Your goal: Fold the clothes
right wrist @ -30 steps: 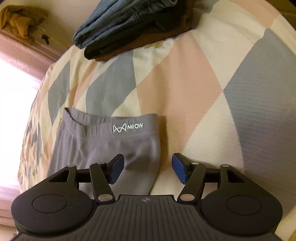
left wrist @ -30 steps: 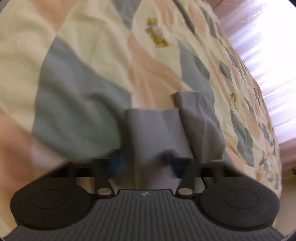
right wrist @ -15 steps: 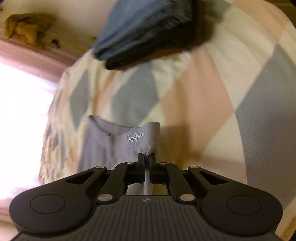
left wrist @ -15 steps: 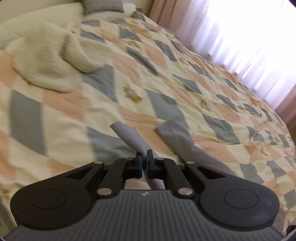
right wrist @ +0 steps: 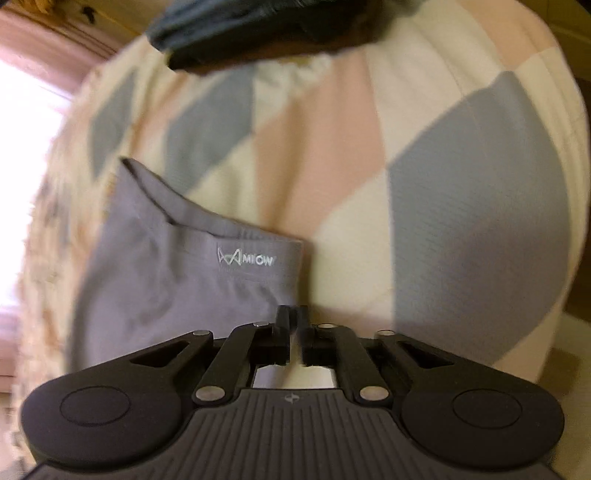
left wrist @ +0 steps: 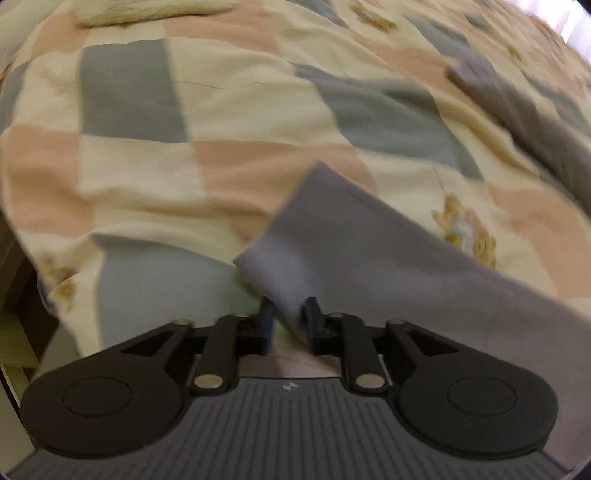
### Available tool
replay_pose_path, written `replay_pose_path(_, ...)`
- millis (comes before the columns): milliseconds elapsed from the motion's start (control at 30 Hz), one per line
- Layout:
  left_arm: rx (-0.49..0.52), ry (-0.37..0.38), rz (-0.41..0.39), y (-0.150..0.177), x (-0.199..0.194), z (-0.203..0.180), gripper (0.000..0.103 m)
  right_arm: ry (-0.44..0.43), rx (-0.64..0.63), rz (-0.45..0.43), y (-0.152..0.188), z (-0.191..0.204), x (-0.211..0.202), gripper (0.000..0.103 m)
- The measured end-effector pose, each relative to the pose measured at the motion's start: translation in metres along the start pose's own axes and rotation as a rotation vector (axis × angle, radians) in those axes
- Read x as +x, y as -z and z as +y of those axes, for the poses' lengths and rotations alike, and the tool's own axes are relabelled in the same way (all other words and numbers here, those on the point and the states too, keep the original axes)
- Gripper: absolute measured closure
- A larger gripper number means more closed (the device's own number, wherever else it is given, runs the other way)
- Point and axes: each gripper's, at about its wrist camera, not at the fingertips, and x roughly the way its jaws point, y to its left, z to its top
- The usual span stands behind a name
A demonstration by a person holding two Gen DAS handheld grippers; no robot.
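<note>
Two grippers are being held over gray leggings (right wrist: 177, 280) lying on a checked quilt (right wrist: 369, 155). Left gripper (left wrist: 289, 314) jaws, just opening, are straddling a leg cuff at lower centre; right gripper (right wrist: 293, 325) jaws, just opening, are parted narrowly at the waistband.

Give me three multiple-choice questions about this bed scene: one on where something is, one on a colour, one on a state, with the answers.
1. Where is the white MIOW logo?
A on a sleeve
B on the garment's waistband
C on a pocket

2. What colour is the garment that bears the logo?
A red
B grey
C green

3. How are the dark clothes at the far end of the quilt?
A folded in a pile
B hanging up
C spread out flat

Answers: B, the lettering sits on the band along the garment's top edge; B, its cloth is plain grey; A, the dark clothes lie in layers, one on another, on the quilt.
</note>
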Motion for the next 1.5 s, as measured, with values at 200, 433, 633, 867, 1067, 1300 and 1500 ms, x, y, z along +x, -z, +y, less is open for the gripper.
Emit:
replay_pose_path(200, -0.058, 0.164, -0.167, -0.064, -0.056, -0.013, 0.060, 0.150, -0.259, -0.204, -0.001, 0.065, -0.037, 0.049)
replay_pose_path(433, -0.056, 0.418, -0.116, -0.151, 0.022, -0.113, 0.059, -0.239, -0.373, -0.087, 0.032, 0.175, -0.006, 0.043)
replay_pose_path(633, -0.205, 0.451, -0.005, -0.188, 0.108, -0.134, 0.059, -0.507, -0.134, 0.267, 0.123, 0.224, 0.080, 0.056)
replay_pose_path(867, -0.140, 0.490, 0.012, -0.234, 0.122, -0.164, 0.103, -0.427, -0.027, 0.279, 0.178, 0.249, 0.138, 0.055)
replay_pose_path(1067, -0.003, 0.569, -0.263, -0.323, 0.062, -0.232, 0.097, -0.418, 0.099, 0.169, 0.177, 0.254, 0.147, 0.092)
replay_pose_path(1300, 0.073, 0.504, -0.141, -0.313, 0.093, -0.235, 0.078, -0.367, 0.062, 0.152, 0.169, 0.259, 0.145, 0.065)
replay_pose_path(1500, -0.014, 0.542, -0.009, -0.306, 0.131, -0.247, 0.067, -0.358, 0.072, 0.158, 0.183, 0.262, 0.152, 0.063)
